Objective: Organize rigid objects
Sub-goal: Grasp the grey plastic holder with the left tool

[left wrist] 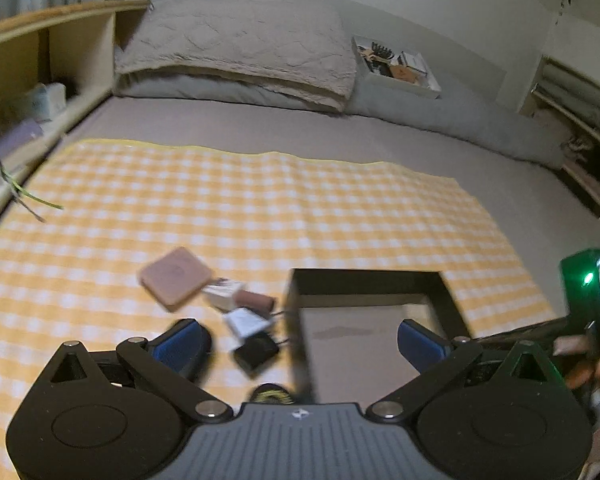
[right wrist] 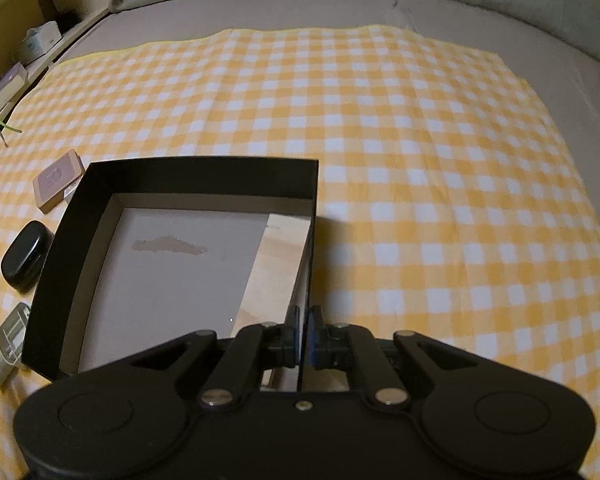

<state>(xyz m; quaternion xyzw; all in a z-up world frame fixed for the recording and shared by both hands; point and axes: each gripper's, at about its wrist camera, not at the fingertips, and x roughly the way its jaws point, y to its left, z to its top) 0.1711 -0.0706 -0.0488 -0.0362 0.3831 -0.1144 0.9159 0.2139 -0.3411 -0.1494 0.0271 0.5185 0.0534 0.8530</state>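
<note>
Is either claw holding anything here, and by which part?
The right claw is shut on the black box, pinching its right side wall near the front corner. The left claw is open and empty.

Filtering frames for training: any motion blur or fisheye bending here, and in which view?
Left wrist view: clearly smeared, the pink box and small items beside it soft, the black box edges streaked. Right wrist view: mostly sharp, black box crisp; checkered cloth lines bow outward, slight smear at the right edge.

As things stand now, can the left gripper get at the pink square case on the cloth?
Probably yes. The left gripper is wide open and empty, the pink square case lies uncovered just ahead to its left, and nothing stands between; the black box is off to the right.
</note>
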